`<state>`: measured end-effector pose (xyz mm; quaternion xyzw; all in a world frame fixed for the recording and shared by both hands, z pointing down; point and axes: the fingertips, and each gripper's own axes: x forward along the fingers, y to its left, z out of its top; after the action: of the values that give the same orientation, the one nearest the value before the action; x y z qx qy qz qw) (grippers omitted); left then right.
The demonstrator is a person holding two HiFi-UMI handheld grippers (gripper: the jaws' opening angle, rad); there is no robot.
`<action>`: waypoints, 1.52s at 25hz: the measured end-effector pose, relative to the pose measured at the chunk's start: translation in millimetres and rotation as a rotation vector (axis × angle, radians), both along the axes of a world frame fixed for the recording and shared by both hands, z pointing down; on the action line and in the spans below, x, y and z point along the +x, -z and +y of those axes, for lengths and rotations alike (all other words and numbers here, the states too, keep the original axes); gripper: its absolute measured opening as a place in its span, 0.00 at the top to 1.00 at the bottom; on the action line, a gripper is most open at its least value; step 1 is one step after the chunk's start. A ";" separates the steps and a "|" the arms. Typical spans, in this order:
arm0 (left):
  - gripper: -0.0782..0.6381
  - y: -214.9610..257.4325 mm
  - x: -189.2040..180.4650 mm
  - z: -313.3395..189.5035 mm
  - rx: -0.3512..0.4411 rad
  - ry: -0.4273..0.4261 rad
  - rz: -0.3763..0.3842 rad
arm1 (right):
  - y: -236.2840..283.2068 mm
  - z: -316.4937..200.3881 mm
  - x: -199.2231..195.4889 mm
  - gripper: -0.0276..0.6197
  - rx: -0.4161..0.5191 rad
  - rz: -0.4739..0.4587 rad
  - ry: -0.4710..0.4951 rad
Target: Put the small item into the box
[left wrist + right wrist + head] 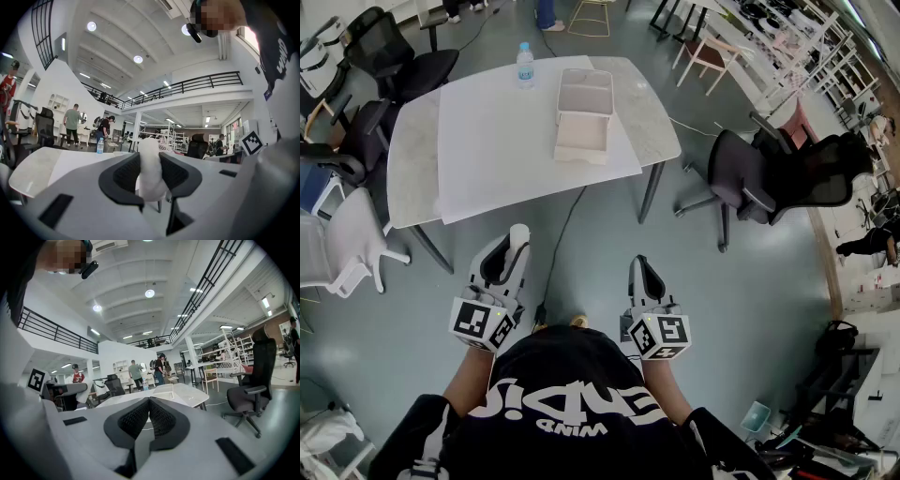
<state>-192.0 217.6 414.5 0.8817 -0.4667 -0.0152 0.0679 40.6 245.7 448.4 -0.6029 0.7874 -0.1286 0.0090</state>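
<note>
Head view puts the box [583, 117] at 1 o'clock from your left gripper [512, 246], well apart, on the table [487, 178]. That gripper is clamped on the item [518, 240], a white roll standing upright between the pads. Your right gripper [643, 269], jaws together and empty, is about as far away. The box's inside is too small to read, and the item's lower end is hidden.

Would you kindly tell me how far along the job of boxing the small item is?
Done: the left gripper clamps the white item. In hand: it is held short of the table. Left: reach the box there and drop it in. The right gripper is shut, empty.
</note>
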 end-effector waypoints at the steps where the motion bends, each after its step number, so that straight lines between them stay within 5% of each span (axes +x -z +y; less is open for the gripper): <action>1: 0.71 -0.1 1.1 -0.4 0.000 0.001 0.001 | 0.5 -1.1 1.1 0.92 0.003 0.003 0.001; 23: 0.71 -1.1 45.8 7.7 -0.005 0.062 -0.013 | -5.3 -5.4 50.7 0.92 0.007 -0.015 0.069; 38: 0.71 -4.2 63.0 -64.2 0.024 0.060 0.007 | -18.1 -65.2 73.9 0.92 0.002 -0.010 0.047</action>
<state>-129.0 153.4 418.8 0.8679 -0.4925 -0.0258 0.0585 114.5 180.5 466.5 -0.5837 0.8013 -0.1309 0.0104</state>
